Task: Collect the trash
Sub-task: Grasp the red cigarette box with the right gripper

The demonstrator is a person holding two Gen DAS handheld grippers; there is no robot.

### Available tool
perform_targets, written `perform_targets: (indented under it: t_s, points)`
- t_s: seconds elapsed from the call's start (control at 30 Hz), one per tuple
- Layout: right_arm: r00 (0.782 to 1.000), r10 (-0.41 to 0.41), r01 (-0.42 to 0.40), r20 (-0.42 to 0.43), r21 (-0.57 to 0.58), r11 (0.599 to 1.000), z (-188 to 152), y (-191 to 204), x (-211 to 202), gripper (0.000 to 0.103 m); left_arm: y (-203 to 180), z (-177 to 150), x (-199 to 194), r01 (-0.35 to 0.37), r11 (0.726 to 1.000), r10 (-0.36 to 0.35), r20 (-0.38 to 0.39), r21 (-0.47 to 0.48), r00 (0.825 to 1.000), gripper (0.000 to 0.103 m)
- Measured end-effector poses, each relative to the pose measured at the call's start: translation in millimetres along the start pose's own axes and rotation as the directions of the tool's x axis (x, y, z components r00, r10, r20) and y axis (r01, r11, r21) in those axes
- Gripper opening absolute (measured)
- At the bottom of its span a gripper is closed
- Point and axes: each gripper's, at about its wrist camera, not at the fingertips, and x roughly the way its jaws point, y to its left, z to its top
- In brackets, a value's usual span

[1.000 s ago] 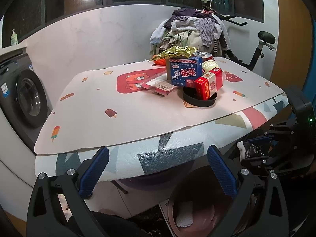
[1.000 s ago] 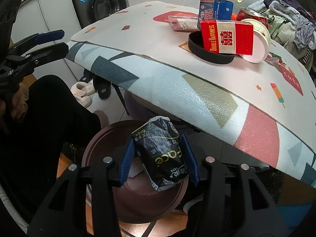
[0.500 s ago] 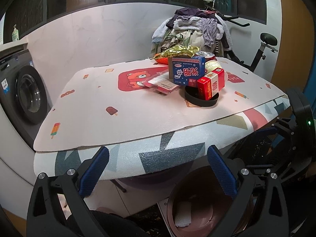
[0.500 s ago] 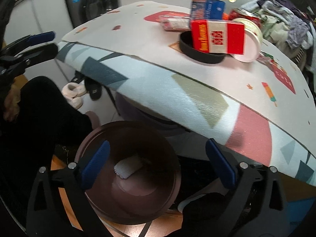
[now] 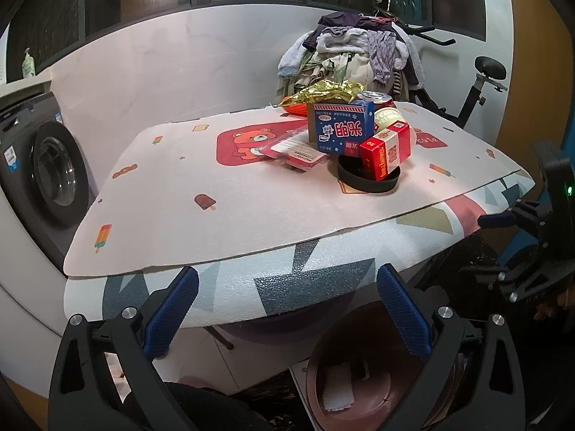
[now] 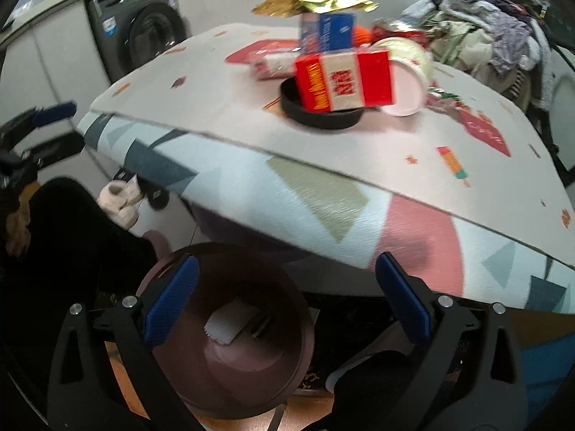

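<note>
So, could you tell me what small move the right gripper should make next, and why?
Probably lift the right gripper up toward the red box leaning in the black lid. Its fingers stand open and empty above the brown bin, while that box is the nearest piece of trash on the table and offers flat sides to grip.

washer point(image 5: 46, 168) far left | clothes heap point(image 5: 354, 54) behind bench | exercise bike point(image 5: 481, 82) (mostly hidden) | fluffy slippers point(image 6: 120, 199) on floor
</note>
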Motion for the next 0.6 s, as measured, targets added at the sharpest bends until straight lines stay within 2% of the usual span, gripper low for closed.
perform_targets:
  t_s: [0.1,0.23,0.4,0.47,0.6]
  points:
    - [0.999,-0.015,0.014,0.032,0.038,0.999,3.7,-8.4,-8.1,0.097,2.6,1.5,-1.0,-0.008,1.0,0.008,0.003,-0.019,1.0,0.097]
    - [0.998,-0.033,0.027,0.061,0.091,0.995,9.8,-21.9,-16.8,0.097,5.7,8.1,0.7,0.026,0.999,-0.026,0.0,-0.027,1.0,0.097]
    - [0.997,-0.034,0.023,0.068,0.159,0.987,23.8,-38.7,-22.9,0.097,12.4,30.8,-1.0,0.025,1.0,-0.025,0.03,-0.009,0.999,0.097]
    - [0.995,-0.017,0.001,0.098,0.157,0.988,29.0,-40.8,-27.5,0.097,16.6,41.2,-1.4,0.038,0.999,-0.038,0.035,-0.015,0.999,0.097]
    - [0.98,-0.065,0.041,0.189,0.131,0.991,41.3,-38.9,-39.0,0.097,23.5,61.6,0.2,0.055,0.998,-0.055,0.03,-0.015,0.998,0.097]
